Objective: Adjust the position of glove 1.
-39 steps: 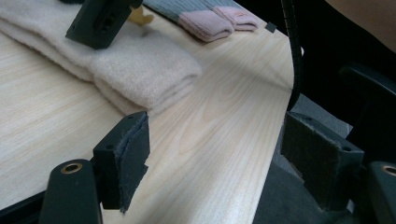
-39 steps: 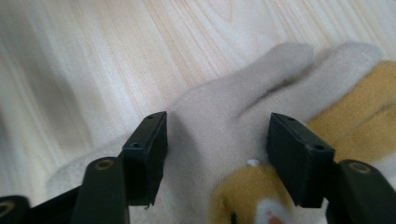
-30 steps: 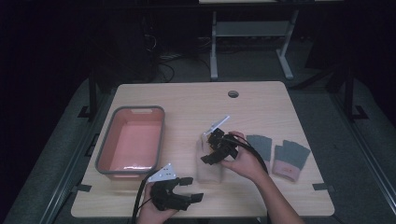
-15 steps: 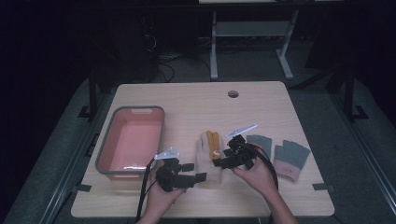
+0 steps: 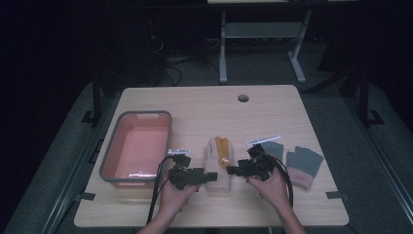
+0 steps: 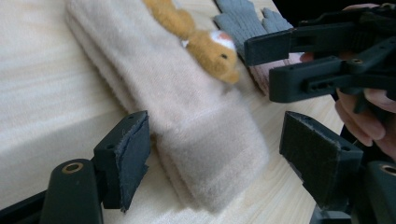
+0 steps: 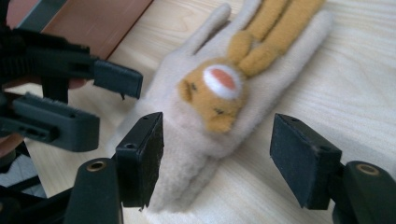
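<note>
A cream glove [image 5: 216, 168] with an orange plush rabbit [image 5: 222, 150] on it lies flat on the table's near middle. My left gripper [image 5: 210, 176] is at its cuff from the left, open, and the cuff [image 6: 210, 158] lies between its pads [image 6: 126, 156]. My right gripper [image 5: 233, 170] faces it from the right, also open. In the right gripper view the glove [image 7: 196, 135] and rabbit [image 7: 219, 91] sit between my open jaws, just beyond the tips [image 7: 219, 158]. Neither gripper holds anything. Each gripper view also shows the other gripper [image 6: 317, 60] [image 7: 60, 98] close by.
A pink tray [image 5: 137, 146] with a grey rim stands left of the glove, near the left gripper. Two grey gloves [image 5: 273, 148] [image 5: 304, 165] lie to the right, close behind the right hand. The table's front edge is just behind both hands.
The left gripper came up from the front edge to the glove's cuff. The right gripper drew back off the glove toward its right side, uncovering the rabbit.
</note>
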Motion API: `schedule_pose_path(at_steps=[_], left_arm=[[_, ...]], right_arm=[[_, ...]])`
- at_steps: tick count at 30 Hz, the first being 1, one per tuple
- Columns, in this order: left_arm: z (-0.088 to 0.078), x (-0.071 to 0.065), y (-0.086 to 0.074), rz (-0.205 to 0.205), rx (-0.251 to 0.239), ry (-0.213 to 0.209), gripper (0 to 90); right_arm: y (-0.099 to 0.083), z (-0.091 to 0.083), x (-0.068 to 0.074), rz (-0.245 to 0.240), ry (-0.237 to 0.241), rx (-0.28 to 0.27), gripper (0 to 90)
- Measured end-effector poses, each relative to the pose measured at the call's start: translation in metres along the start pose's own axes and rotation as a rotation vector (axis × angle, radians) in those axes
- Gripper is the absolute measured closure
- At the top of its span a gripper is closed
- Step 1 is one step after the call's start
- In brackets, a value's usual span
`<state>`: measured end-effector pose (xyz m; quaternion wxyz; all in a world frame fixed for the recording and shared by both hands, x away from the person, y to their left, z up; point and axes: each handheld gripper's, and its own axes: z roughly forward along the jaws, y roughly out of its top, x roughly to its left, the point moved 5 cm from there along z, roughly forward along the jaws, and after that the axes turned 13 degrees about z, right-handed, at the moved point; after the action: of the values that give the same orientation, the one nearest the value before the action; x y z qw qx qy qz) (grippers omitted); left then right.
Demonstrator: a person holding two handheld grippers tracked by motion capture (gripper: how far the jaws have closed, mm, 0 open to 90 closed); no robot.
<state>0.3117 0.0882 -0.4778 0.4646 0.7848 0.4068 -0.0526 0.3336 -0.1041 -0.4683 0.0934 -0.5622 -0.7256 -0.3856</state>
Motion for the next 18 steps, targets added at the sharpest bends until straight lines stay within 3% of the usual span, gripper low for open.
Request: schedule_pose_path(at_steps=[2, 8, 14, 18], left_arm=[[0.002, 0.001, -0.003, -0.007, 0.008, -0.007, 25.4], [0.008, 0.0, -0.01, -0.005, 0.041, -0.013, 26.0], [0.014, 0.0, -0.013, -0.014, 0.085, -0.001, 28.4], [0.016, 0.002, -0.014, -0.006, 0.091, 0.001, 32.2]], right_arm=[[0.002, 0.005, -0.005, 0.039, 0.014, 0.003, 36.9], [0.003, 0.014, -0.011, 0.083, 0.024, 0.027, 39.4], [0.003, 0.022, -0.012, 0.113, 0.04, 0.043, 41.5], [0.002, 0.031, -0.01, 0.108, 0.023, 0.041, 41.6]])
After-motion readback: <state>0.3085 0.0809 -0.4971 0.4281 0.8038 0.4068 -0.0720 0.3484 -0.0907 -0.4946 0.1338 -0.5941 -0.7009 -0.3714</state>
